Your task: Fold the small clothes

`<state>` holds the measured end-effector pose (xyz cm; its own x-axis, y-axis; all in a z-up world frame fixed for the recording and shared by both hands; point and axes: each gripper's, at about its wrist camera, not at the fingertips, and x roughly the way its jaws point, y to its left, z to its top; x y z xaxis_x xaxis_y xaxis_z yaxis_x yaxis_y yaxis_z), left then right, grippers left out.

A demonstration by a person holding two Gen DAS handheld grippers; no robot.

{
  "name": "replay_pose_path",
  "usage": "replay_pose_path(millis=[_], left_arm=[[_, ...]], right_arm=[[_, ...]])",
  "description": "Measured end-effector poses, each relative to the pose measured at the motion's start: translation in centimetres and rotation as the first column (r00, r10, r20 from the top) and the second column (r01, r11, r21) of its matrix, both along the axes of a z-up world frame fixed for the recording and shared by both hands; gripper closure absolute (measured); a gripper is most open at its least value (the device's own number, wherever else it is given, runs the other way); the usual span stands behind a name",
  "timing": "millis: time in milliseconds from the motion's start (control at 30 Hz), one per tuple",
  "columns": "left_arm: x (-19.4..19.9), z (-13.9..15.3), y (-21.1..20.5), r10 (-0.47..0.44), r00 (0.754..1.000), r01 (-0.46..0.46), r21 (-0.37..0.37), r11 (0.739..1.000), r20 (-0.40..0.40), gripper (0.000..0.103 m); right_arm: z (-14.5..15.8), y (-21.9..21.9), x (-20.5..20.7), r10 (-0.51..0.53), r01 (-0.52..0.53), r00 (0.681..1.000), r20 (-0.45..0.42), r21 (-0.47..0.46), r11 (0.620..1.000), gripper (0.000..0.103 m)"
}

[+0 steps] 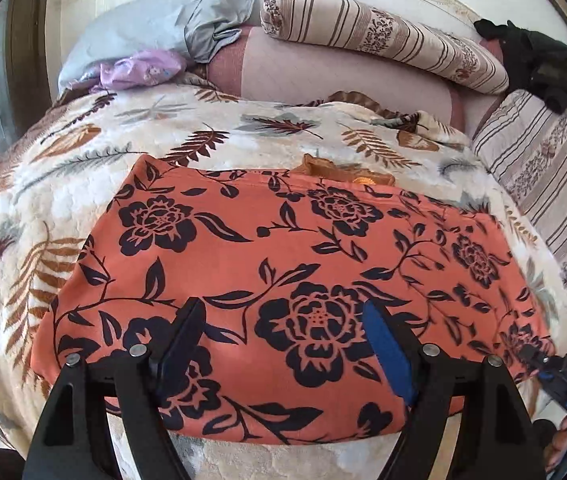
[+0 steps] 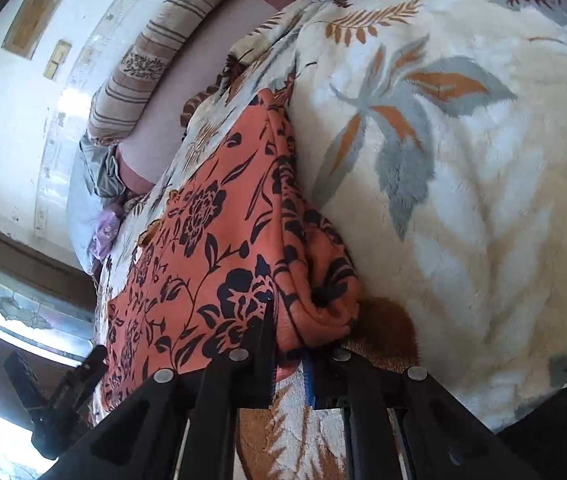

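Orange cloth with dark flower prints lies spread flat on a cream blanket patterned with leaves, which covers the bed. Going from the left in the left wrist view, a grey pillow sits at the far left of the bed head with a small purple garment just beside it. Next comes a striped bolster, then a dark garment at the far right, above a striped cushion.

Near the bottom of that view the left claw hovers over the near edge of the cloth with its fingers spread wide apart and nothing between them; whether the tips touch the fabric cannot be told. At the right edge of the same view the right claw shows at the cloth's right corner.

In the right wrist view the left claw appears at the lower left, by the far side of the cloth. To the right of it, the right claw is closed on a bunched, folded corner of the cloth, pinching the fabric between its fingers. Further right lies the blanket, bare and fluffy.
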<state>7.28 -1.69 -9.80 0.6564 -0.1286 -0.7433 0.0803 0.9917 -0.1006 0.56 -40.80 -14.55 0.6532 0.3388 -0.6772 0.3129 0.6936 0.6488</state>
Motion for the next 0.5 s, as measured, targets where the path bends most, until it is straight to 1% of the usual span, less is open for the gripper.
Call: replay_pose_path(millis=[33,67,100,133,167,267,300,333,400,467,500], left_arm=[[0.9,-1.9,-0.3,-0.014,0.995,0.018,0.035,0.999,-0.095,0.022],[1.0,-3.3,-0.4,-0.021,0.992,0.028,0.054,0.998,-0.121,0.022],[0.3,-3.2,-0.6,-0.032,0.998,0.037,0.075,0.997,-0.055,0.022],[0.1,-3.3,-1.0,-0.042,0.998,0.048,0.107,0.993,-0.056,0.022],[0.1,-3.3,-1.1,-0.043,0.998,0.049,0.115,0.992,-0.055,0.022],[0.4,-3.4,-0.8,-0.041,0.997,0.048,0.098,0.994,-0.070,0.021],[0.3,-3.4,-0.9,-0.042,0.997,0.049,0.103,0.993,-0.068,0.021],[0.3,-3.5,-1.0,-0.043,0.997,0.050,0.106,0.993,-0.064,0.021],[0.3,-3.6,-1.0,-0.039,0.998,0.045,0.101,0.994,-0.057,0.020],[0.4,-3.8,-1.1,-0.034,0.998,0.039,0.106,0.994,-0.050,0.020],[0.1,-3.5,-1.1,-0.032,0.998,0.037,0.106,0.994,-0.048,0.020]], right_arm=[[-0.3,-0.1,0.0,0.008,-0.008,1.000,0.006,0.004,1.000,0.092],[-0.7,-0.5,-0.1,0.004,-0.004,1.000,0.013,0.037,0.999,0.093],[-1.1,-0.8,-0.2,0.010,-0.012,1.000,0.025,0.080,0.997,0.093],[-1.4,-1.3,-0.3,0.007,-0.010,0.999,0.031,0.125,0.992,0.092],[-1.6,-1.8,-0.5,0.011,-0.018,0.999,0.042,0.174,0.985,0.089],[-2.2,-3.2,-1.4,0.023,-0.036,0.998,0.051,0.268,0.963,0.087],[-2.2,-3.5,-1.5,0.018,-0.030,0.999,0.046,0.280,0.959,0.084],[-1.9,-4.1,-1.9,0.011,-0.022,0.999,0.040,0.279,0.960,0.082],[-0.7,-5.2,-2.3,-0.007,-0.002,0.999,0.034,0.242,0.970,0.075],[1.3,-6.5,-1.9,-0.033,0.023,0.998,0.061,0.164,0.986,0.075],[2.0,-7.1,-1.3,-0.034,0.023,0.997,0.073,0.146,0.989,0.074]])
